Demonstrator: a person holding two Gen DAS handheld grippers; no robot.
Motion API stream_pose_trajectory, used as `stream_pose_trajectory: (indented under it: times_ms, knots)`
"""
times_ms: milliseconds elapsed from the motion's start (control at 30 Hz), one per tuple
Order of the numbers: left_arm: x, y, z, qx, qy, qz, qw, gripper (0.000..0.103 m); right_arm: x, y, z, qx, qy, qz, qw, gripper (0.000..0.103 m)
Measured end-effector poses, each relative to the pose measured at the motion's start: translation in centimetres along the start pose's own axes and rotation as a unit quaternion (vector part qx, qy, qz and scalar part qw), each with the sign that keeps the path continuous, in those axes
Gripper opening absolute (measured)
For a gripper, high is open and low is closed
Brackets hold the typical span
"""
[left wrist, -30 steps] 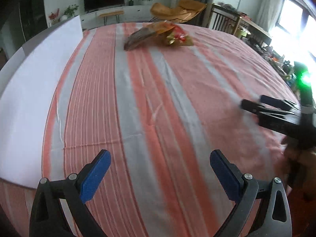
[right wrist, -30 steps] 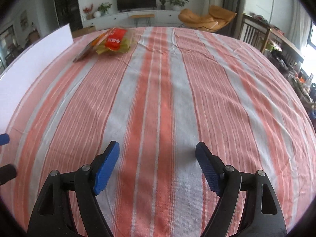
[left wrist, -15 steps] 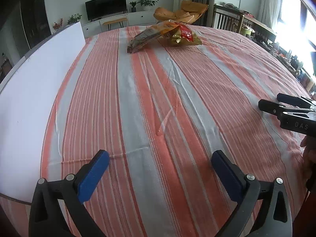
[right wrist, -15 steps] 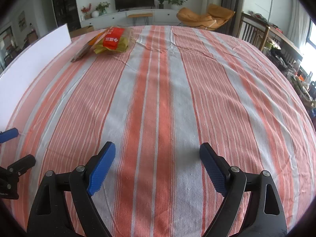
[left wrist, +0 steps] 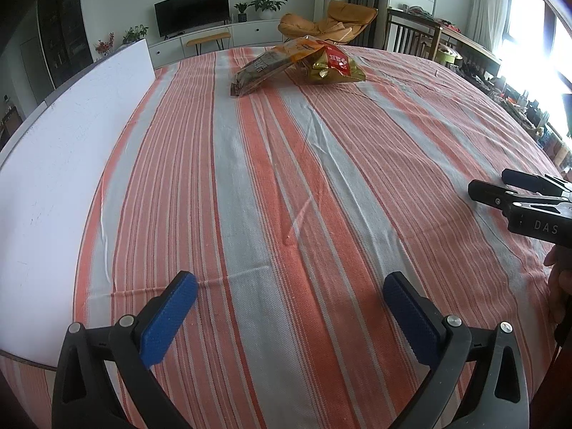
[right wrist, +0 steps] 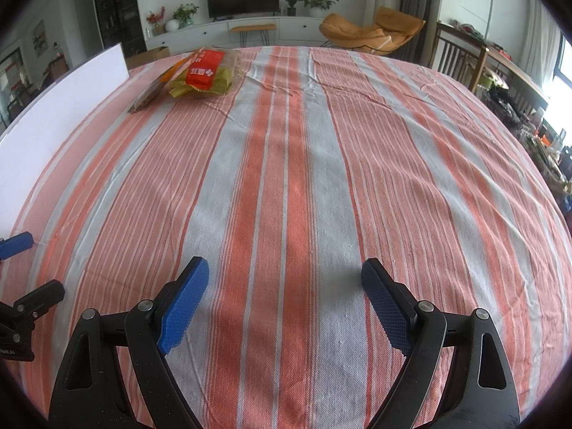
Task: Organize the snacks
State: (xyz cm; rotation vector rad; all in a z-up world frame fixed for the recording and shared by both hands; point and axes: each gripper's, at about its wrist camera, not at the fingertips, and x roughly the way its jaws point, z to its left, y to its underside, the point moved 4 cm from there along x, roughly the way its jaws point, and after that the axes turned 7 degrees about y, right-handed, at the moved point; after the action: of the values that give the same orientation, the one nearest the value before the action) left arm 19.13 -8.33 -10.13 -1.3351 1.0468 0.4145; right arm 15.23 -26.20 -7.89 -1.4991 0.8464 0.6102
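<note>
A pile of snack bags lies at the far end of the striped tablecloth. In it a red-and-gold bag [left wrist: 330,68] [right wrist: 205,77] lies beside a dark flat bag [left wrist: 259,75] [right wrist: 148,96] under an orange one [left wrist: 296,48]. My left gripper [left wrist: 289,291] hovers open over the cloth near the front, nothing between its blue pads. My right gripper [right wrist: 285,284] is also open and empty, far from the bags. Each gripper shows at the edge of the other's view: the right gripper [left wrist: 493,182] at the right of the left wrist view, the left gripper [right wrist: 34,266] at the left of the right wrist view.
A white board [left wrist: 60,164] [right wrist: 60,107] lies along the table's left side. Orange and grey striped cloth [left wrist: 304,196] covers the table. Beyond the far edge stand a TV cabinet, an orange armchair [right wrist: 371,32] and wooden chairs [left wrist: 411,35]. A hand [left wrist: 559,279] shows at the right edge.
The left wrist view has steadied and swung slightly, so the snack pile sits a little further right. The right gripper's jaws have spread a little wider.
</note>
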Motion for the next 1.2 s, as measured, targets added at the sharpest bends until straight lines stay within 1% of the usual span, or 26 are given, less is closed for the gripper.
stream_pose_trajectory:
  times_ms: [267,400,467,533,600,633,733,1200]
  knots:
    - [0.0,0.0,0.0,0.002,0.001,0.001,1.0,0.103,0.0,0.0,0.0,0.0,0.0,0.0,1.0,0.089]
    - [0.5,-0.8,0.6,0.015,0.002,0.017,0.9997,0.103,0.0,0.0,0.1,0.0,0.0,0.0,1.0,0.089]
    - [0.7,-1.4,1.7,0.006,-0.01,0.023,0.9997,0.103,0.0,0.0,0.1,0.0,0.0,0.0,1.0,0.089]
    - [0.9,-1.8,3.3,-0.019,-0.015,0.019,0.9995,0.103,0.1,0.0,0.1,0.0,0.0,0.0,1.0,0.089]
    - [0.9,-1.8,4.6,-0.037,-0.022,-0.001,0.9991,0.103,0.1,0.0,0.1,0.0,0.0,0.0,1.0,0.089]
    - [0.8,-1.8,5.0,-0.043,-0.027,-0.001,0.9987,0.103,0.1,0.0,0.1,0.0,0.0,0.0,1.0,0.089]
    - [0.7,-1.7,5.1,-0.045,-0.035,-0.005,0.9983,0.103,0.1,0.0,0.1,0.0,0.001,0.0,1.0,0.09]
    - [0.6,-1.6,5.2,-0.047,-0.033,-0.006,0.9983,0.103,0.1,0.2,0.0,0.003,0.003,0.001,1.0,0.091]
